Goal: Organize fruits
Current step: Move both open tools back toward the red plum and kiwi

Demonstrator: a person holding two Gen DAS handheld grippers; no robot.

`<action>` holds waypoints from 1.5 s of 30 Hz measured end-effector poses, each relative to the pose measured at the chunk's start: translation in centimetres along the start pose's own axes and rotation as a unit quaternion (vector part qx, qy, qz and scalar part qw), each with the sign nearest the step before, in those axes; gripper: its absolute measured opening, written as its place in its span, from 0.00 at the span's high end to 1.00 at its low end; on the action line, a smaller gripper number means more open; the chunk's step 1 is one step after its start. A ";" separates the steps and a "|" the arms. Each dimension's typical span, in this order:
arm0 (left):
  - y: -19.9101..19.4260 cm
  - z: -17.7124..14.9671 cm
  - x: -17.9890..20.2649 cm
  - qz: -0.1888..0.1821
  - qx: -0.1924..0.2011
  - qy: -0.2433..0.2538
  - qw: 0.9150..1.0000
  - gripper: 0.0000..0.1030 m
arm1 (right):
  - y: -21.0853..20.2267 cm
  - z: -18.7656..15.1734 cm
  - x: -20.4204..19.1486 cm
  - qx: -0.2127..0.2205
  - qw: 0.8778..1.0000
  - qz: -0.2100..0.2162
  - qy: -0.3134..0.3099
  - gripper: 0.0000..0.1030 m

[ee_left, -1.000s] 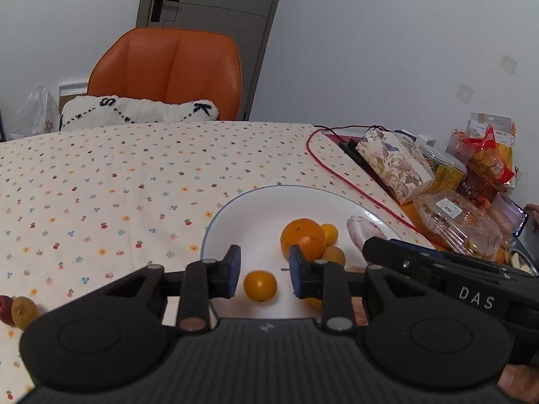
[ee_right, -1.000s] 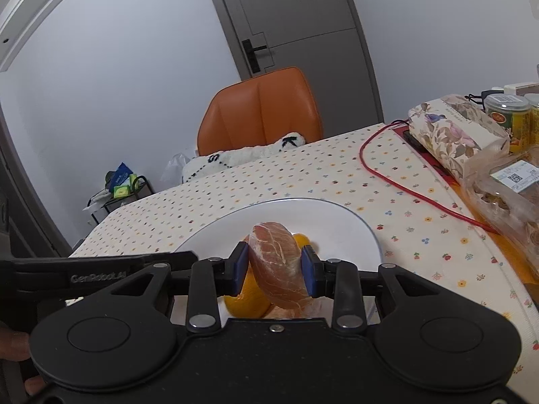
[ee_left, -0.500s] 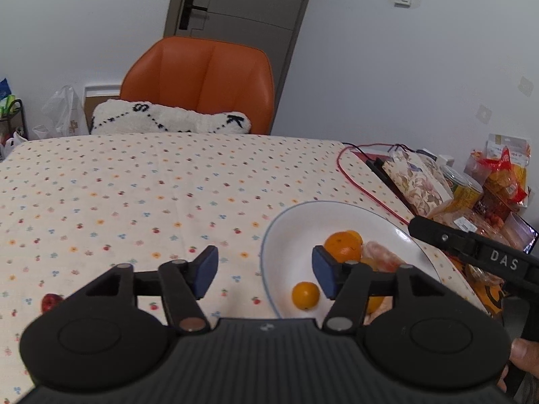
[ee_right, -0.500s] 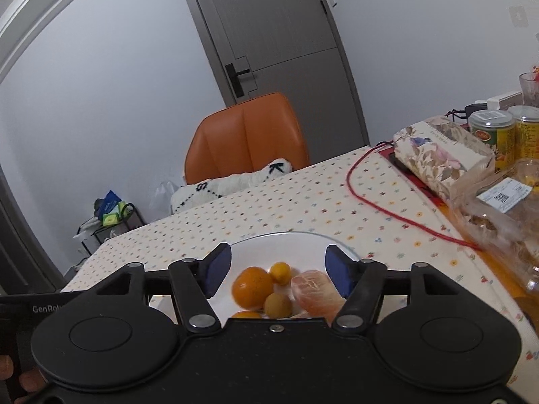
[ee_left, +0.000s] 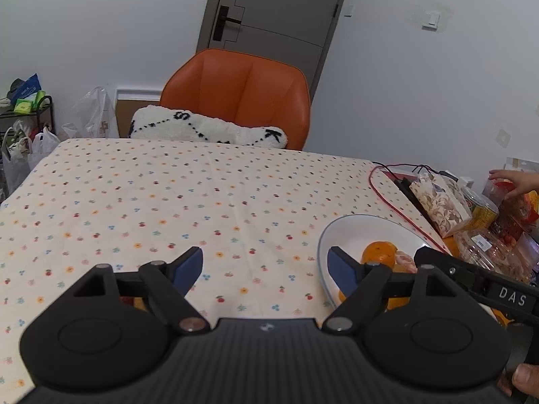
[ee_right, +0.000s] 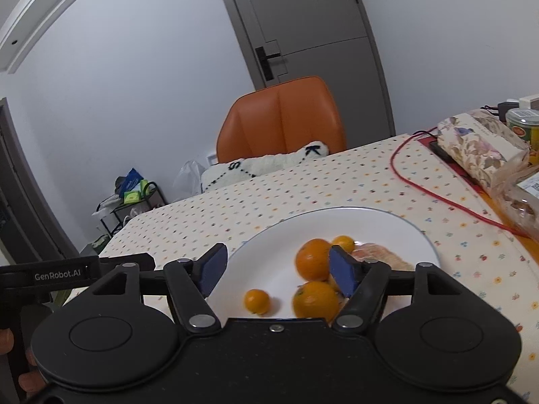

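Note:
A white plate point(ee_right: 397, 225) with a thin blue rim holds several oranges: a large orange point(ee_right: 311, 259), a second orange point(ee_right: 315, 299), a small mandarin point(ee_right: 256, 301) and a peeled pinkish fruit point(ee_right: 377, 256). My right gripper point(ee_right: 278, 271) hovers open over the plate's near side with nothing between its fingers. In the left wrist view the same plate point(ee_left: 357, 229) lies at the right, with an orange point(ee_left: 379, 250) on it. My left gripper point(ee_left: 264, 269) stands open above the tablecloth, left of the plate. A small reddish and orange fruit point(ee_left: 133, 301) peeks from behind its left finger.
A dotted tablecloth point(ee_left: 168, 202) covers the table. An orange chair point(ee_left: 239, 97) with a white cushion point(ee_left: 209, 129) stands at the far edge. A red cable point(ee_right: 438, 195), a floral box point(ee_right: 481, 144) and snack packs point(ee_left: 488, 245) crowd the right side, where a hand point(ee_left: 512, 180) reaches.
My right gripper let go of the peeled fruit, which now lies on the plate, and drew back open. My left gripper opened wide and moved left, away from the plate.

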State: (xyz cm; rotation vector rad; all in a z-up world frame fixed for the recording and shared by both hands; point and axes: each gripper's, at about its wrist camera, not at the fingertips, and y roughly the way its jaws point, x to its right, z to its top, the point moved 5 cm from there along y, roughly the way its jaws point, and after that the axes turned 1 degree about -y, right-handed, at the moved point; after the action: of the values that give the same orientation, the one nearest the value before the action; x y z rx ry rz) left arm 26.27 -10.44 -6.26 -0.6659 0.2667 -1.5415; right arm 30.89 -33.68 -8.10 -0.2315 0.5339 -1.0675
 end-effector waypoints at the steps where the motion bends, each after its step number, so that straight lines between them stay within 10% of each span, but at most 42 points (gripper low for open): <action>1: -0.3 0.0 -0.3 0.001 0.002 -0.001 1.000 0.22 | 0.0 0.0 -0.3 -0.001 1.000 0.001 -0.001 0.33; 45: -7.5 -1.6 -12.6 0.061 0.022 -0.057 0.996 0.18 | 2.1 -2.6 -12.4 -0.035 0.995 0.074 -0.061 0.13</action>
State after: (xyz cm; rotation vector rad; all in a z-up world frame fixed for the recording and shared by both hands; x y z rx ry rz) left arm 18.58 2.11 -6.53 -0.6887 0.1830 -1.3841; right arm 26.56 -21.64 -7.46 -0.3121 0.4704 -0.8859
